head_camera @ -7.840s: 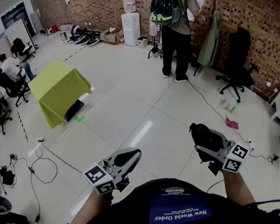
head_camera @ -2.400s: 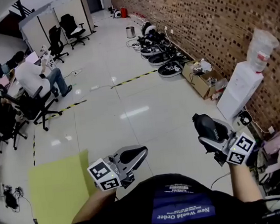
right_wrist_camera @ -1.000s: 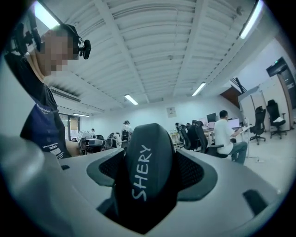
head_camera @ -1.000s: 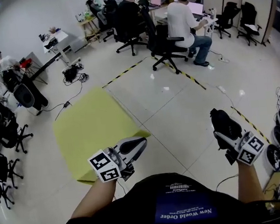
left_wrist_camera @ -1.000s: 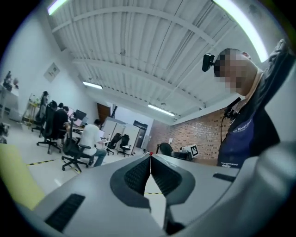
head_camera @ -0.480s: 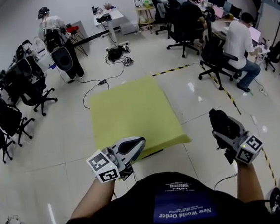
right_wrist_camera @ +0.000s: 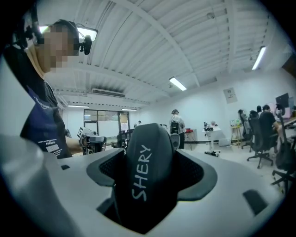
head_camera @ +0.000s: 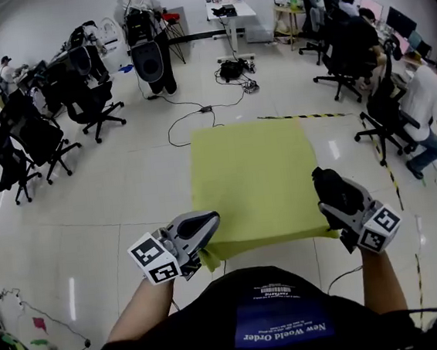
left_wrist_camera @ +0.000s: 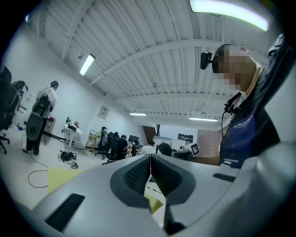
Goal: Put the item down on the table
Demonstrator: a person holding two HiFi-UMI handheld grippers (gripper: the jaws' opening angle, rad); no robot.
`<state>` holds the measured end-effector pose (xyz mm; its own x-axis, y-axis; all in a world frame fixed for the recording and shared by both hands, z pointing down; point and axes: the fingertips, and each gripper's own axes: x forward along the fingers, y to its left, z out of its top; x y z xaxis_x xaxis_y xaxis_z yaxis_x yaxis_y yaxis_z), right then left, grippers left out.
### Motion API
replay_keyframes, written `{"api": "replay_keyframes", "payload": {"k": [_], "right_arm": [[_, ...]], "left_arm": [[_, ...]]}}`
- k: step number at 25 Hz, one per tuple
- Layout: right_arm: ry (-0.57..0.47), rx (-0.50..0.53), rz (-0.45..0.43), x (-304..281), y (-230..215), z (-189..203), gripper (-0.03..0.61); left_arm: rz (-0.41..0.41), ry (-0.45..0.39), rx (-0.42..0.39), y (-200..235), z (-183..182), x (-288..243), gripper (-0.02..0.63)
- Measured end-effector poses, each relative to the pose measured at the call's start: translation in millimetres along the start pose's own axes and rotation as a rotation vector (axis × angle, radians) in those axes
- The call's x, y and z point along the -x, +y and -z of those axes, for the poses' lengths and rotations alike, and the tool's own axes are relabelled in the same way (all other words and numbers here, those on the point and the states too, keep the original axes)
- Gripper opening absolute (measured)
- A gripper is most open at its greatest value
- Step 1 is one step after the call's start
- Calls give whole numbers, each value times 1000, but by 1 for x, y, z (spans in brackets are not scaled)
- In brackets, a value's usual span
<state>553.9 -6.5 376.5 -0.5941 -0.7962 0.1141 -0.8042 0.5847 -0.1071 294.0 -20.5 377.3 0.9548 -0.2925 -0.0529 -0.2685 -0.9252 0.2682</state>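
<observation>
Prob. open office/lab: swivel chairs (head_camera: 91, 106), desks (head_camera: 237, 11) w/ monitors (head_camera: 402, 20), seated staff (head_camera: 426, 98).

Black rounded item (right_wrist_camera: 145, 185) lettered SHERY, perhaps a case, held in right gripper (right_wrist_camera: 150, 157) near yellow-green table (head_camera: 253, 174).

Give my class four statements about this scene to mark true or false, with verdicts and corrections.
1. The right claw grips a black rounded item lettered SHERY. True.
2. A yellow-green cloth-covered table stands ahead of the person. True.
3. The left claw holds a second item. False: its jaws are together, with nothing between them.
4. The black rounded item lies on the table. False: it is in the right claw.
</observation>
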Motion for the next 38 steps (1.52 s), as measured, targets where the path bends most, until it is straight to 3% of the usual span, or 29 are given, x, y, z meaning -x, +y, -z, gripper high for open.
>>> {"api": "replay_keyframes", "payload": {"k": [6, 12, 17, 22, 28, 38], "right_arm": [[18, 7, -138, -55, 7, -5, 337], [17, 26, -220, -68, -15, -19, 337], [16, 49, -246, -69, -41, -30, 336], [52, 49, -238, -74, -69, -23, 336], [139, 4, -187, -98, -120, 23, 336], [350, -25, -108, -145, -192, 149, 337]], "left_arm": [[-135, -34, 5, 23, -2, 27, 5], [-216, -54, -13, 23, -9, 11, 5], [-229, -52, -37, 28, -15, -23, 5], [-200, 10, -50, 40, -7, -59, 5], [-177, 116, -68, 83, 21, -99, 5], [-177, 186, 21, 146, 98, -132, 5]]}}
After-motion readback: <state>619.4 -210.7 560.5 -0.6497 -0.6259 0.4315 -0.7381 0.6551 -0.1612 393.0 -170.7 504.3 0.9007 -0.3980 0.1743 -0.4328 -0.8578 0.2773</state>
